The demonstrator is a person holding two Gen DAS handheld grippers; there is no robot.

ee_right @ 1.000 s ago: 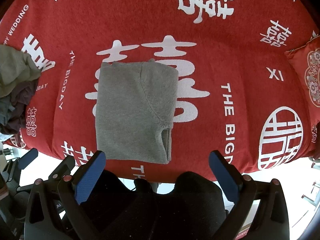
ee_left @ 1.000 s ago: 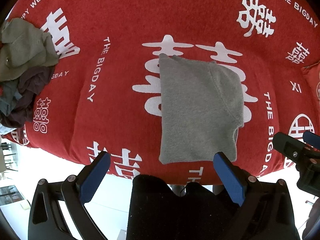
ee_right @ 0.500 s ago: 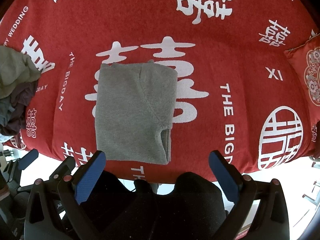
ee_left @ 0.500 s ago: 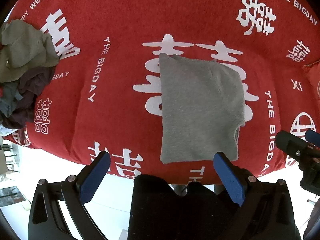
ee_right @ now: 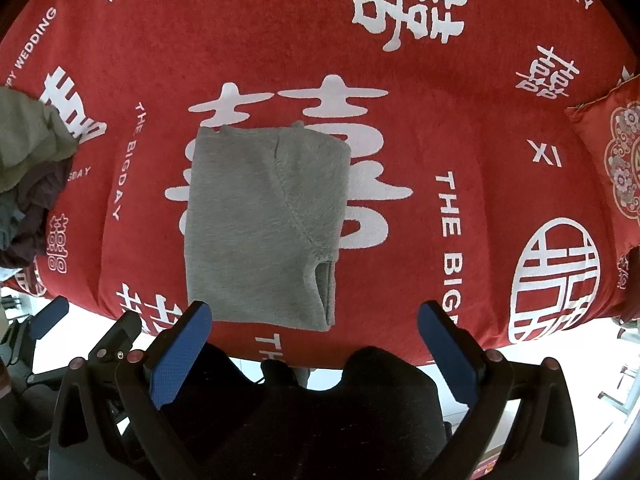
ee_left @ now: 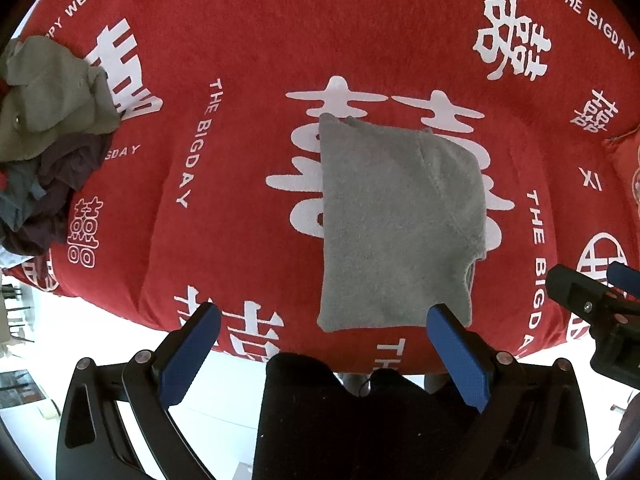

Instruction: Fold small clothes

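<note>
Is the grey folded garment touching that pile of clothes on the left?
Apart. The left wrist view shows the grey folded garment mid-cloth and the pile of clothes at the left edge, with bare red printed cloth between.

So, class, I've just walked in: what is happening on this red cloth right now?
A person holds two grippers over a red printed cloth. A grey garment lies folded flat in the middle, touched by neither. The left gripper and right gripper both hover open at its near edge. A heap of unfolded clothes waits at the far left.
</note>
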